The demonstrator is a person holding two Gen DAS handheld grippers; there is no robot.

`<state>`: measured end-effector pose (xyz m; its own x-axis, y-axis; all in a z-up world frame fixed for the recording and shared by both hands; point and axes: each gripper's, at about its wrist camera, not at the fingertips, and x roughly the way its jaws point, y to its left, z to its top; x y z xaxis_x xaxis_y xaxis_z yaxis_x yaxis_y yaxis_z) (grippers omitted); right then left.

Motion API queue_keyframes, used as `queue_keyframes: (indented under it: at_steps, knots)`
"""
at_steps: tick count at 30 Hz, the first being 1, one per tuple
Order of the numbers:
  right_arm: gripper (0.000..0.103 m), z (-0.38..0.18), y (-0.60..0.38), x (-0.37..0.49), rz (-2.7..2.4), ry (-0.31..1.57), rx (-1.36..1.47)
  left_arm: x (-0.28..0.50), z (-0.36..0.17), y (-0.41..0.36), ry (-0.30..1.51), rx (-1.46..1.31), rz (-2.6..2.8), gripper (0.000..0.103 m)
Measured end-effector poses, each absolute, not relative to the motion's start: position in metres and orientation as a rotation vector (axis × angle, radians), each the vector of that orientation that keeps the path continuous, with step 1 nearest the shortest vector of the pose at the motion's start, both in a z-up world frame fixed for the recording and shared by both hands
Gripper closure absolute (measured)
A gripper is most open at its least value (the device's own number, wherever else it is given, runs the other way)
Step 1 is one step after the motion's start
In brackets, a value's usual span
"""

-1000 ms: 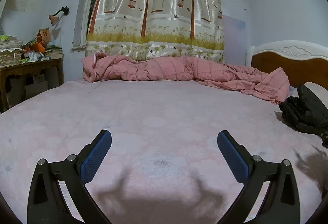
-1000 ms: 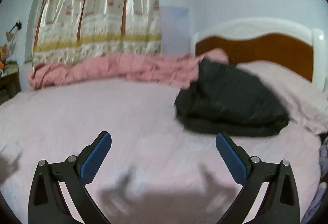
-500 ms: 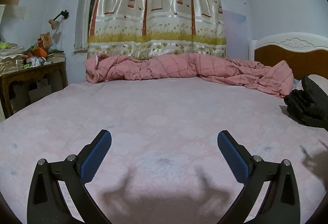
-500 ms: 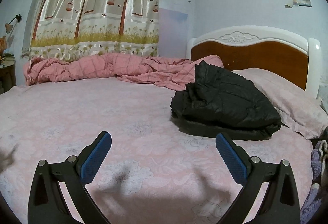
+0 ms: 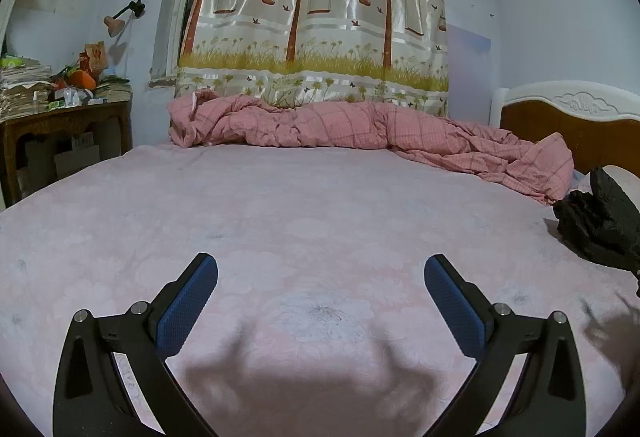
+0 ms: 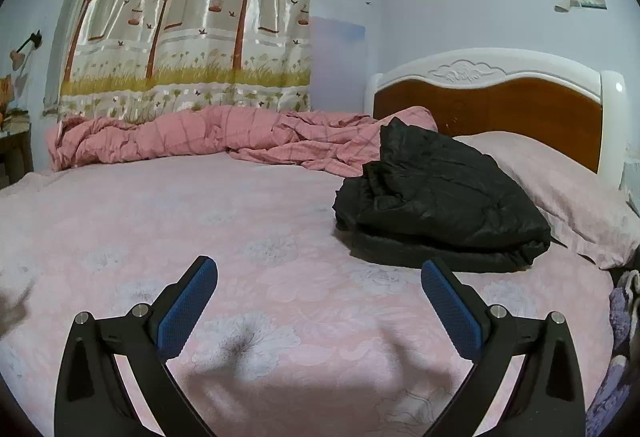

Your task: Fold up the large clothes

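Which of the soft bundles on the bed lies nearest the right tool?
The black jacket, folded beside the pillow; the pink checked quilt lies bunched along the far edge.

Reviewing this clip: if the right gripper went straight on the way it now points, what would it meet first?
Probably the pink bedsheet: the open right gripper hangs low over it, nothing between its fingers. Further on lies the rumpled pink quilt. The black jacket sits right of that line; depth is unclear.

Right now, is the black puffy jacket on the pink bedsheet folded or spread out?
Folded: the black puffy jacket lies as a compact stacked bundle with layered edges, beside the pillow. Neither gripper touches it.
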<state>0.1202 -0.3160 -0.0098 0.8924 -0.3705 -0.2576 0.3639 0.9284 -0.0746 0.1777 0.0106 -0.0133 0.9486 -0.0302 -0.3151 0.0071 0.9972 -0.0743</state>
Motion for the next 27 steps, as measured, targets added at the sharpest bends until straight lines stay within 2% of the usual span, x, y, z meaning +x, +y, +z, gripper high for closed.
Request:
queue_keyframes:
  at_steps: [27]
  knots:
    - [0.0, -0.01, -0.317, 0.119, -0.379, 0.276, -0.026, 0.17, -0.013, -0.018, 0.313, 0.024, -0.172, 0.0]
